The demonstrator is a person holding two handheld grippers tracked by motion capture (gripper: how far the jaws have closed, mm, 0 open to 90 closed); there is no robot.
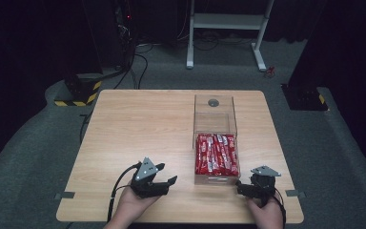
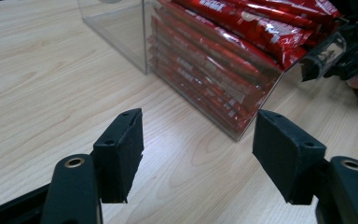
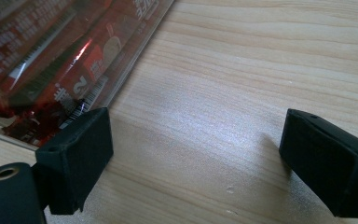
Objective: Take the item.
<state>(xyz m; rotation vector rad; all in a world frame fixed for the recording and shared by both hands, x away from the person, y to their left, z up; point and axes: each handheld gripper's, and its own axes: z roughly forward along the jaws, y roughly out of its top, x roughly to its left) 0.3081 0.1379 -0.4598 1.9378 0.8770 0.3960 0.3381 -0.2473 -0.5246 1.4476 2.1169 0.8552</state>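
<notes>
1. My left tongs (image 1: pixel 164 177) sit over the near left part of the light wooden worktop (image 1: pixel 138 124), jaws standing wide apart with nothing between them, only bare wood showing in the gap in the left gripper view (image 2: pixel 198 158)
2. My right tongs (image 1: pixel 244 187) are at the near right of the worktop, just beside the near right corner of the clear plastic rectangular box (image 1: pixel 214 114); their jaws are also spread apart and grip nothing, as the right gripper view (image 3: pixel 196 158) shows
3. The clear box stands right of the worktop's middle, its long side running away from me; the far part of it holds no packets and has a small grey round piece (image 1: pixel 213 102) in it
4. The red foil snack packets (image 1: pixel 217 153) lie packed side by side and stacked in the near part of the box, their length running along it
5. In the left gripper view the box's clear wall (image 2: pixel 121 28) and the stacked packets (image 2: pixel 214 60) lie ahead of my jaws, apart from them
6. In the right gripper view my left-hand pad (image 3: pixel 77 156) is close beside the box's clear wall (image 3: pixel 135 51); whether it touches I cannot tell
7. Beyond the worktop lie grey carpet (image 1: pixel 38 138) and a white metal frame (image 1: pixel 226 28)
</notes>
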